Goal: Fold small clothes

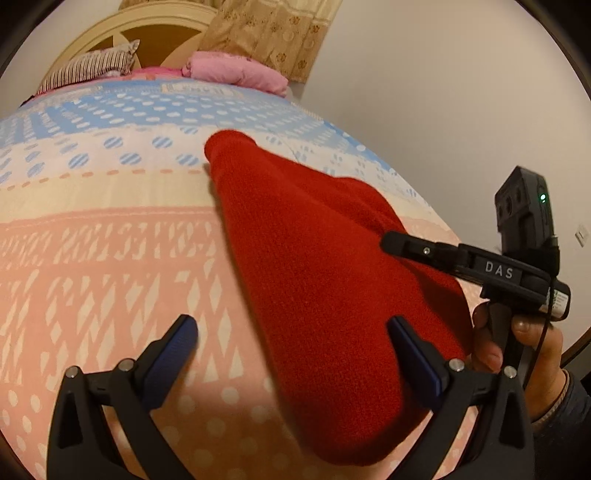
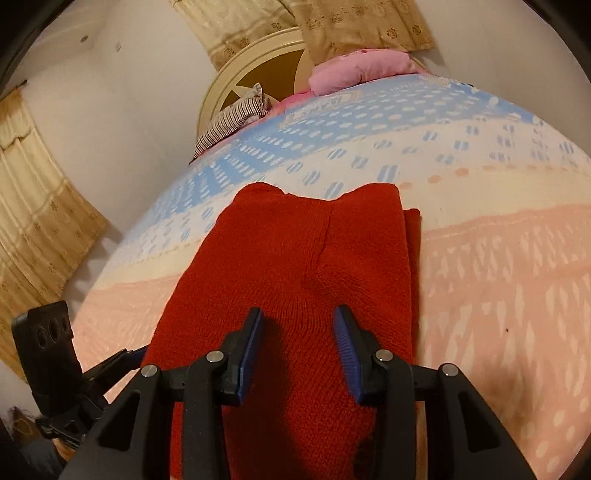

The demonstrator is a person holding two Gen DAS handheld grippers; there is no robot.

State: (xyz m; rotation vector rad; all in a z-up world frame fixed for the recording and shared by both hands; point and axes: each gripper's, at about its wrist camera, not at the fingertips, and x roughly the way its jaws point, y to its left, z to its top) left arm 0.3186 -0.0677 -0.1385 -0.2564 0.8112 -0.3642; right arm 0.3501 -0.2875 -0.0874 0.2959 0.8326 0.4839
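Lying folded on the bed (image 2: 498, 277), atop its pink, cream and blue patterned cover: a red knitted garment (image 2: 295, 258). Hovering just above the near end of the knit, jaws partly apart and gripping nothing: the right claw (image 2: 298, 339). Waiting beside the cloth's left edge, jaws spread wide and empty: the left claw (image 1: 291, 350). Resting near the headboard (image 1: 122, 33): a pink bundle (image 1: 236, 70) and a striped pillow (image 1: 92, 66).

red knit garment (image 2: 295, 258), pink-blue patterned bedspread (image 2: 498, 277)
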